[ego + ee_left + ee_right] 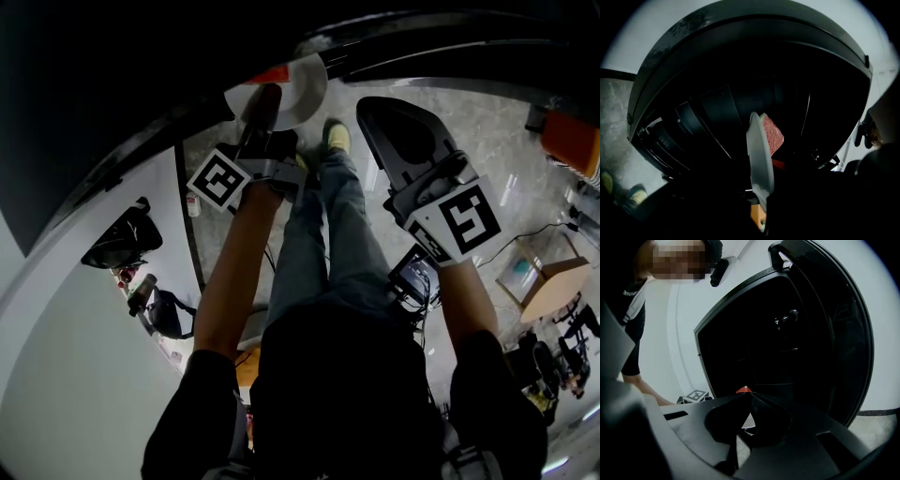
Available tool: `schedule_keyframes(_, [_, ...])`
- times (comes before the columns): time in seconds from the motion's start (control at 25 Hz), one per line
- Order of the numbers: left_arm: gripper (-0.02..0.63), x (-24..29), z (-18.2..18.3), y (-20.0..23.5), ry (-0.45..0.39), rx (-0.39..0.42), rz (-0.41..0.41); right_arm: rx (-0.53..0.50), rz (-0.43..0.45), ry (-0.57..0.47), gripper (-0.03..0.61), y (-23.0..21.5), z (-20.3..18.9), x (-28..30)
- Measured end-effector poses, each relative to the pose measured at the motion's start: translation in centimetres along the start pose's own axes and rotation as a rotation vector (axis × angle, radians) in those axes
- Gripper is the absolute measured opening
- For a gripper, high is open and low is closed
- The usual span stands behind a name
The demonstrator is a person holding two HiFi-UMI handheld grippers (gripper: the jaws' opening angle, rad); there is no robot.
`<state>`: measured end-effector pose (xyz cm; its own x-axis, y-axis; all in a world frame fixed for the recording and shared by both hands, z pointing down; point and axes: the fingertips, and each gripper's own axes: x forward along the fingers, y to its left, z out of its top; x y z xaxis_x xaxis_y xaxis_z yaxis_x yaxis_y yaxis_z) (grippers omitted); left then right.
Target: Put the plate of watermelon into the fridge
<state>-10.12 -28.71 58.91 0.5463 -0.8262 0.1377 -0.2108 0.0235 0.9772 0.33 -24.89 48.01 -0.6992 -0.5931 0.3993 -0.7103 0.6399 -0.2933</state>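
A white plate (298, 89) carries a red watermelon slice (272, 75) in front of the black fridge (441, 47). My left gripper (265, 101) is shut on the plate's near rim. In the left gripper view the plate (759, 154) appears edge-on, with the watermelon (773, 136) on its right side against the fridge's dark interior (740, 84). My right gripper (373, 111) hangs to the right of the plate, shut and holding nothing. In the right gripper view its tips (748, 393) meet in front of the black fridge door (787, 333), and the watermelon's red tip (744, 389) peeks over them.
The person's legs and a yellow shoe (337, 139) stand on the marble floor (497, 122) below the grippers. A cardboard box (548, 286) and an orange object (574, 141) sit at the right. Dark bags (122, 239) lie by the white wall at the left.
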Motion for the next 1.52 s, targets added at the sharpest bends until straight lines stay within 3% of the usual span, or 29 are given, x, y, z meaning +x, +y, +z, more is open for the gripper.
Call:
schedule_keyframes(0.44, [0.023,2.5,1.5,2.4,-0.072,-0.049,0.025,0.0,0.011,0.013,0.014,-0.1,-0.5,-0.2])
schedule_keyframes(0.84, [0.023,3.5,2.1,2.3,-0.105,-0.018,0.007,0.008,0.022,0.015,0.014,0.5,-0.8,-0.1])
schedule_keyframes(1.0, [0.031,3.2,2.0,2.3,-0.152,-0.094,0.002,0.01,0.022,0.019,0.014,0.6,-0.7,-0.1])
schedule_keyframes(1.08, [0.077,3.0,1.9,2.1,-0.167,-0.12,-0.025,0.009,0.023,0.019,0.014,0.6,-0.7,-0.1])
schedule_keyframes(1.28, [0.239,2.8,2.1,0.7,-0.144,0.019,-0.071,0.012,0.022,0.012,0.014,0.5,-0.6,-0.1])
schedule_keyframes(1.4, [0.345,2.7,1.1,0.3,-0.048,0.157,-0.074,0.01,0.023,0.015,0.014,0.4,-0.7,-0.1])
schedule_keyframes(1.52, [0.404,2.7,-0.1,-0.1,0.064,0.302,-0.089,0.009,0.032,0.017,0.014,0.7,-0.7,0.1])
